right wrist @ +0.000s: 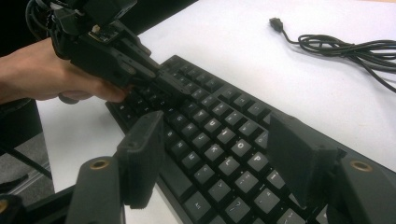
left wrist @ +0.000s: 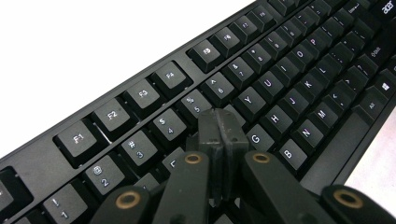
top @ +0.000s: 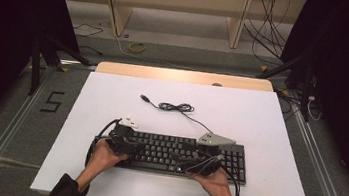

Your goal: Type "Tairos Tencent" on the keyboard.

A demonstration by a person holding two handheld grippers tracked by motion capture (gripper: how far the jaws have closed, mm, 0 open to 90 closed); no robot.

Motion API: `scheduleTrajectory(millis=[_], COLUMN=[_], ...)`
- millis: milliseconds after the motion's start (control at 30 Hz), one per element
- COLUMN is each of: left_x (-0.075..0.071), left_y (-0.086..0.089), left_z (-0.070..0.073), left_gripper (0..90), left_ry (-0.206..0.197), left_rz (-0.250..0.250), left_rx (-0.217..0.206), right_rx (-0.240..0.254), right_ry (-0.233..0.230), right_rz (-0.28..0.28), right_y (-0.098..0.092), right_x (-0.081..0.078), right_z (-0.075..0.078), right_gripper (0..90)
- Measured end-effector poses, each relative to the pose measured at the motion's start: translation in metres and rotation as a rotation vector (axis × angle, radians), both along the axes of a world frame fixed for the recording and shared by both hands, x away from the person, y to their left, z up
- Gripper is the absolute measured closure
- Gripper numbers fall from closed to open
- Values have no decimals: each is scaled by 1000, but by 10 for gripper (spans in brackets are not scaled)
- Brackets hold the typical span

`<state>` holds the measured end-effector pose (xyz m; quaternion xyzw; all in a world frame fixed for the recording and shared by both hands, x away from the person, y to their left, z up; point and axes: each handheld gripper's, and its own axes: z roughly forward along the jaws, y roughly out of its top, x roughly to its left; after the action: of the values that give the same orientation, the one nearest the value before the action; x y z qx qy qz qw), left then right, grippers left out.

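A black keyboard lies on the white board near its front edge. Its cable runs back in a loose coil to a USB plug. My left gripper is shut with nothing between its jaws. In the left gripper view the joined tips rest over the keys just below the number row. My right gripper hovers over the keyboard's right half, pointing left, open. Its two pads stand wide apart above the keys. The left gripper and its hand show beyond them.
The white board sits on a wooden table, with bare surface behind and to both sides of the keyboard. Black stands and loose cables are on the floor beyond, with wooden shelving at the back.
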<state>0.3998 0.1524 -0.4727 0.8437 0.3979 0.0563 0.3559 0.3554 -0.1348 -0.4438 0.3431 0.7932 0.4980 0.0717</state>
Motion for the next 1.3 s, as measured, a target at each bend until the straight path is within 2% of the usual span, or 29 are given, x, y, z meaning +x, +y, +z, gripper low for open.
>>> scheduleTrajectory(millis=[100, 167, 300, 800, 1100, 1300], left_x=[-1, -1, -1, -4, -9, -15], left_y=[0, 1, 2, 8, 13, 18], left_z=[2, 3, 6, 15, 19, 22], left_gripper=[890, 883, 812, 521, 402, 350], left_ry=[-6, -12, -12, -12, -45, -73], left_rz=[1, 2, 3, 18, 25, 33], left_rx=[1, -17, -30, -128, -170, -221], right_rx=[-1, 0, 1, -9, -25, -43], right_ry=[1, 0, 1, 10, 18, 29], right_rz=[-1, -2, -3, -8, -13, -25], right_y=[0, 0, -1, 1, 5, 7], right_x=[0, 0, 1, 4, 8, 13], right_z=[0, 0, 0, -2, -2, -4], right_gripper=[377, 377, 377, 379, 388, 424])
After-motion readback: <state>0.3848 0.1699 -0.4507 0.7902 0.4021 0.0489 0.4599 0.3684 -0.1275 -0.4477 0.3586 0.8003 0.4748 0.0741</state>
